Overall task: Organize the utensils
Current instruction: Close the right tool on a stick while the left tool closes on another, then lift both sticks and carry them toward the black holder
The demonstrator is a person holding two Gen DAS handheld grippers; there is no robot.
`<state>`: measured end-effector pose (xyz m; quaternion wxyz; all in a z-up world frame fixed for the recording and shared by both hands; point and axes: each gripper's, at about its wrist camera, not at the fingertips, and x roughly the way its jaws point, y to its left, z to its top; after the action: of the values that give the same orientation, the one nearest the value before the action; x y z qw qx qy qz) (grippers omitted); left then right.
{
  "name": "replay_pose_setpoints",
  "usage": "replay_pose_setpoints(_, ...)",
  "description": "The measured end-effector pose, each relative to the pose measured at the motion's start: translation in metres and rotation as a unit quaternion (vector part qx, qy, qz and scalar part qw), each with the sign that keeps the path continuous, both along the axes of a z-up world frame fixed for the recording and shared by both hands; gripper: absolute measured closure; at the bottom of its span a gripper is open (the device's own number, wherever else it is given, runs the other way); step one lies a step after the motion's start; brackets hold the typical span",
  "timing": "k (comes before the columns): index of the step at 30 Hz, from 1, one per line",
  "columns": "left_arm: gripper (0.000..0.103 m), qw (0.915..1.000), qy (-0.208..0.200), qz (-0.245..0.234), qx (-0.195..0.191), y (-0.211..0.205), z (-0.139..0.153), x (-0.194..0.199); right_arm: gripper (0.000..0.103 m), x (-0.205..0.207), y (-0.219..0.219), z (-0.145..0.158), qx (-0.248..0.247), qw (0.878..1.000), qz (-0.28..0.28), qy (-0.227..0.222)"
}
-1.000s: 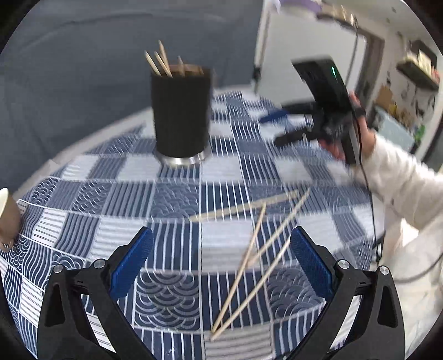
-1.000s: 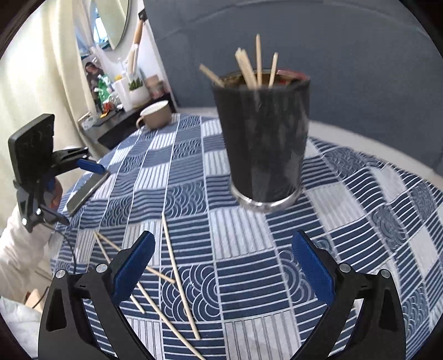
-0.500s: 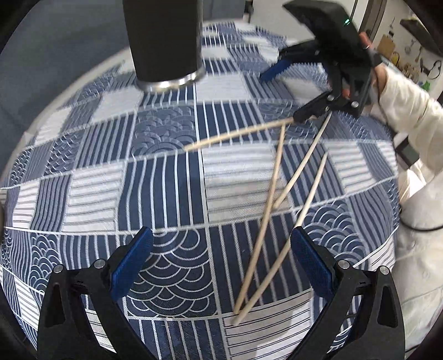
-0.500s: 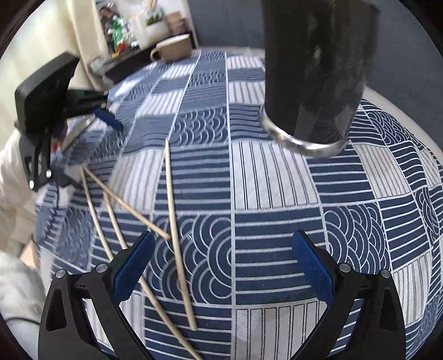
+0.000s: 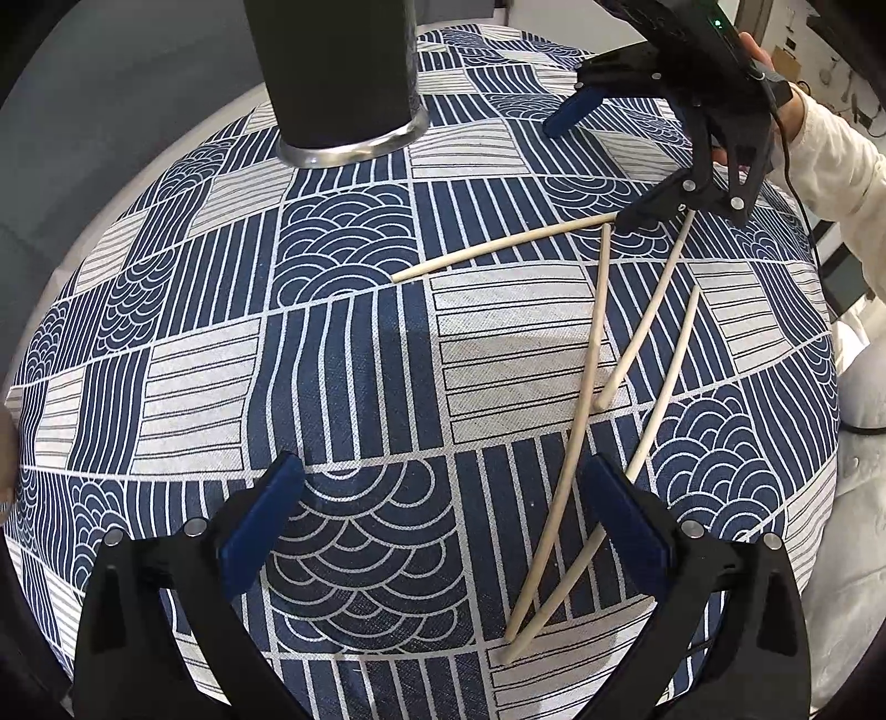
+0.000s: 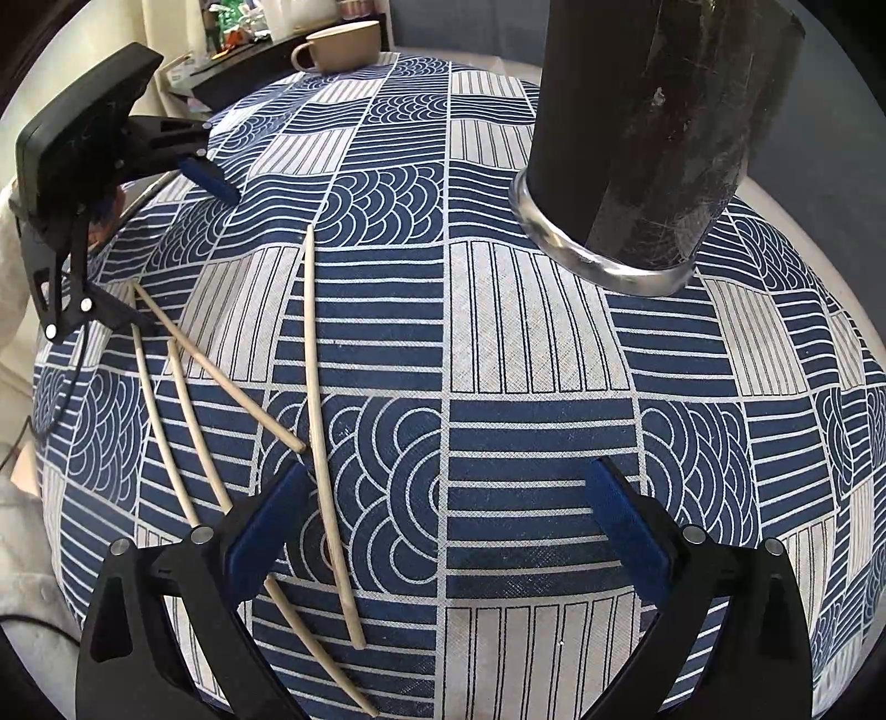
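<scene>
Several wooden chopsticks (image 5: 498, 247) lie loose on the blue and white patterned tablecloth (image 5: 343, 354). My left gripper (image 5: 443, 482) hangs open low over the cloth, with the near ends of two sticks beside its right finger. The black cylindrical holder (image 5: 332, 72) stands at the far side, its top out of frame. My right gripper (image 5: 601, 166) is open, its lower finger at the far ends of the sticks. In the right wrist view the right gripper (image 6: 448, 482) is open, with one long chopstick (image 6: 313, 387) just inside its left finger. The holder (image 6: 653, 127) is ahead on the right, and the left gripper (image 6: 171, 249) on the left.
A beige cup (image 6: 343, 47) sits at the far edge of the round table. A person's white sleeve (image 5: 830, 166) reaches in at the right. A shelf with clutter (image 6: 238, 33) stands behind the table. The table edge drops off close behind both grippers.
Both grippers have tipped down and dropped closer to the cloth. The holder's top and its sticks have left both views. Each gripper now sits at one end of the loose chopsticks.
</scene>
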<state>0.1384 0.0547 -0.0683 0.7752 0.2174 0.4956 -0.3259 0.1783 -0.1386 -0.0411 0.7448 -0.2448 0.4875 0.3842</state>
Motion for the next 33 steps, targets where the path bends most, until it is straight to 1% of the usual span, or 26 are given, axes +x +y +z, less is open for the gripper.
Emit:
replay_pose_setpoints(4,0.004,0.9994,0.001,0.033,0.007,-0.001,0.002,-0.002,0.008,0.004,0.008,-0.002,-0.015,1.000,0.001,0.007)
replay_pose_setpoints(6,0.004,0.9990,0.001,0.044,0.011,-0.003,0.003,-0.005,0.010,0.004,0.011,-0.002,-0.023,1.000,0.005,0.004)
replay_pose_setpoints(7,0.005,0.9987,0.004,0.049,0.014,-0.003,0.003,-0.006,0.013,0.003,0.014,-0.003,-0.025,1.000,0.009,0.002)
replay_pose_setpoints(8,0.006,0.9985,0.007,0.053,0.012,-0.003,0.004,-0.006,0.025,0.001,0.016,-0.002,-0.024,1.000,0.018,0.003)
replay_pose_setpoints(9,0.006,0.9980,0.012,0.061,0.013,-0.001,0.004,-0.006,0.034,-0.001,0.016,0.002,-0.018,0.999,0.029,0.004)
replay_pose_setpoints(11,0.008,0.9970,0.021,0.073,0.020,-0.002,0.006,-0.006,0.076,-0.006,0.017,0.007,-0.015,0.999,0.042,0.004)
replay_pose_setpoints(12,0.014,0.9968,0.022,0.075,0.020,-0.004,0.006,-0.007,0.083,-0.008,0.018,0.008,-0.015,0.999,0.048,0.004)
replay_pose_setpoints(13,0.023,0.9972,0.022,0.068,0.020,-0.007,0.009,-0.011,0.087,-0.010,0.019,0.009,-0.016,0.998,0.053,0.003)
replay_pose_setpoints(14,0.030,0.9975,0.024,0.065,0.019,-0.010,0.012,-0.014,0.094,-0.012,0.019,0.009,-0.018,0.998,0.056,-0.001)
replay_pose_setpoints(15,0.045,0.9978,0.026,0.057,0.019,-0.013,0.015,-0.019,0.097,-0.014,0.019,0.009,-0.018,0.998,0.059,-0.002)
replay_pose_setpoints(16,0.063,0.9981,0.028,0.052,0.019,-0.015,0.017,-0.023,0.098,-0.015,0.019,0.009,-0.019,0.998,0.058,-0.005)
replay_pose_setpoints(17,0.073,0.9982,0.033,0.047,0.017,-0.017,0.019,-0.026,0.098,-0.016,0.017,0.008,-0.017,0.998,0.055,-0.009)
replay_pose_setpoints(18,0.095,0.9980,0.043,0.045,0.010,-0.019,0.020,-0.029,0.098,-0.015,0.014,0.008,-0.008,0.999,0.049,-0.010)
replay_pose_setpoints(19,0.098,0.9978,0.048,0.045,0.006,-0.022,0.020,-0.031,0.098,-0.014,0.011,0.007,0.000,0.999,0.043,-0.007)
replay_pose_setpoints(21,0.098,0.9973,0.057,0.047,-0.003,-0.022,0.020,-0.034,0.098,-0.011,0.000,0.007,0.022,0.999,0.027,0.002)
replay_pose_setpoints(24,0.098,0.9943,0.080,0.062,-0.032,-0.015,0.020,-0.037,0.098,-0.006,-0.024,0.008,0.063,0.998,-0.009,0.013)
replay_pose_setpoints(25,0.098,0.9915,0.091,0.076,-0.053,-0.006,0.019,-0.037,0.098,-0.004,-0.030,0.009,0.077,0.997,-0.019,0.017)
replay_pose_setpoints(27,0.098,0.9865,0.105,0.095,-0.082,0.007,0.017,-0.039,0.098,-0.003,-0.044,0.013,0.105,0.994,-0.037,0.022)
replay_pose_setpoints(29,0.098,0.9789,0.112,0.124,-0.116,0.023,0.015,-0.042,0.098,-0.002,-0.058,0.019,0.134,0.989,-0.054,0.025)
replay_pose_setpoints(30,0.098,0.9732,0.115,0.142,-0.139,0.034,0.014,-0.045,0.098,-0.001,-0.066,0.023,0.153,0.986,-0.063,0.028)
replay_pose_setpoints(33,0.098,0.9631,0.110,0.168,-0.179,0.052,0.017,-0.054,0.098,0.000,-0.080,0.032,0.188,0.979,-0.078,0.032)
